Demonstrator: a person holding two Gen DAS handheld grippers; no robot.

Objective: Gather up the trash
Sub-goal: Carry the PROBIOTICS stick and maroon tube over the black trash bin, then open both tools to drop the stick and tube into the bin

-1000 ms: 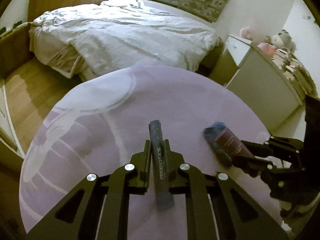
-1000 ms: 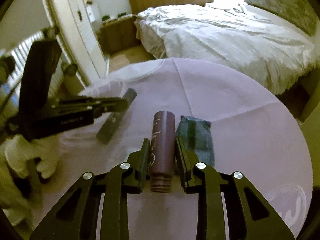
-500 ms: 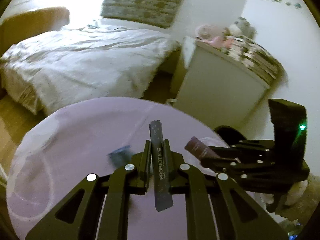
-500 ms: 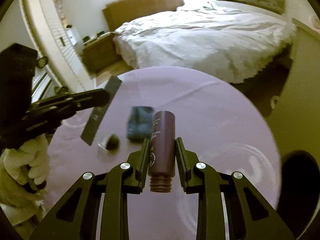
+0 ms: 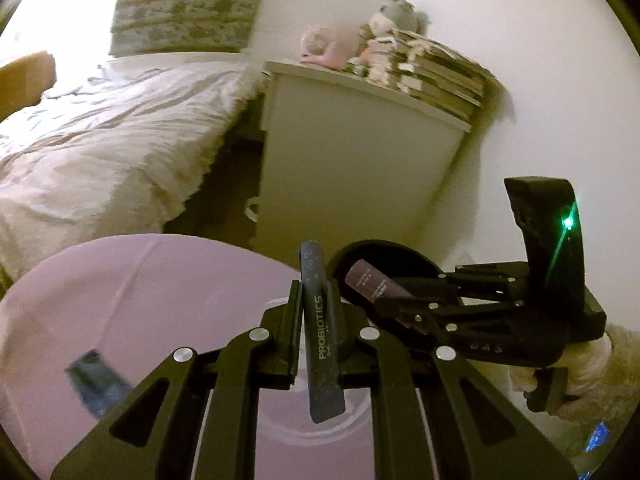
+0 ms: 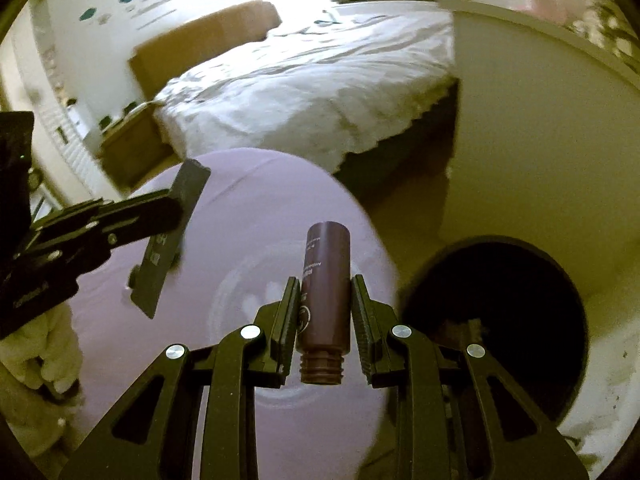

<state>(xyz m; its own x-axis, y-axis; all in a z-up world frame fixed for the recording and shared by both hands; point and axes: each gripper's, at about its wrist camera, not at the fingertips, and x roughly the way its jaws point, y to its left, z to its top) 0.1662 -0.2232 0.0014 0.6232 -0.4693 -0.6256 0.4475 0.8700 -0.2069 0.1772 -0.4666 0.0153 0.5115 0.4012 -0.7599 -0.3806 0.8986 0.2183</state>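
The left gripper (image 5: 316, 312) jaws are clamped on a flat dark sachet (image 5: 322, 344) printed "PROBIOTICS", which sticks out past the tips over the edge of the round purple rug (image 5: 132, 284). The right gripper (image 6: 325, 312) jaws grip a maroon bottle (image 6: 325, 292), threaded neck toward the camera, its small label too blurred to read. A black bin (image 6: 504, 320) gapes just right of these jaws, against the white cabinet (image 5: 352, 160). A blue wrapper (image 5: 96, 384) lies on the rug left of the left jaws; bare rug lies ahead up to the bed (image 6: 312, 80)
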